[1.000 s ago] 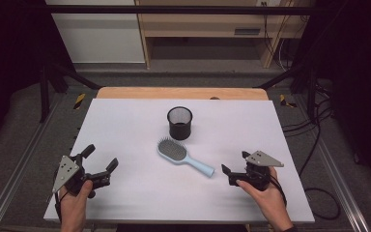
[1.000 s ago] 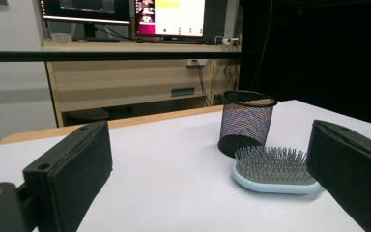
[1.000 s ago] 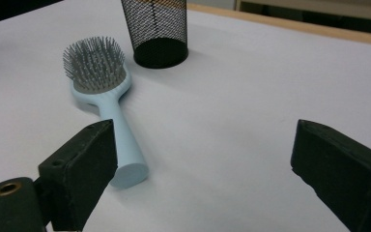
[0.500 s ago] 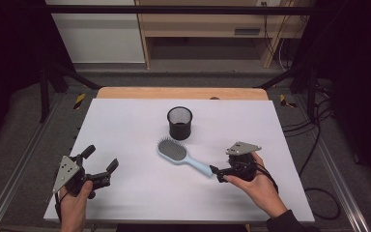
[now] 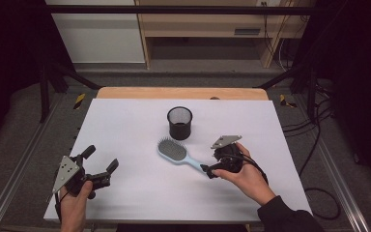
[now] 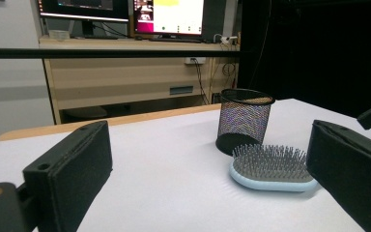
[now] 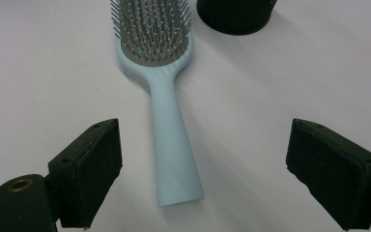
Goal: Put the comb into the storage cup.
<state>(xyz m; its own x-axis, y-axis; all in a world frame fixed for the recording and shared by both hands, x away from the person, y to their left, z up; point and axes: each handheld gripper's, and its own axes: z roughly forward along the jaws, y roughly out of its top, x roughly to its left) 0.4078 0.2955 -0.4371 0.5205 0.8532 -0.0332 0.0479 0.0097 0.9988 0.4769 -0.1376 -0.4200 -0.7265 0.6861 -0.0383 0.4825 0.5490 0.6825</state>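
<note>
Right gripper [image 5: 211, 170]: held wide apart at the handle end of the pale blue plastic hairbrush [image 5: 176, 154], nothing clamped.
Left gripper [image 5: 102, 163]: held apart, nothing gripped.

Lighting pretty even from overhead, matte white tabletop [image 5: 125, 125] bright, surroundings nearly black. Soft short shadow beside pale blue plastic hairbrush [image 7: 166, 116], just ahead of right gripper's jaws. No glare. High view slightly soft; near jaws blurry in both gripper views, background monitors overexposed.
</note>
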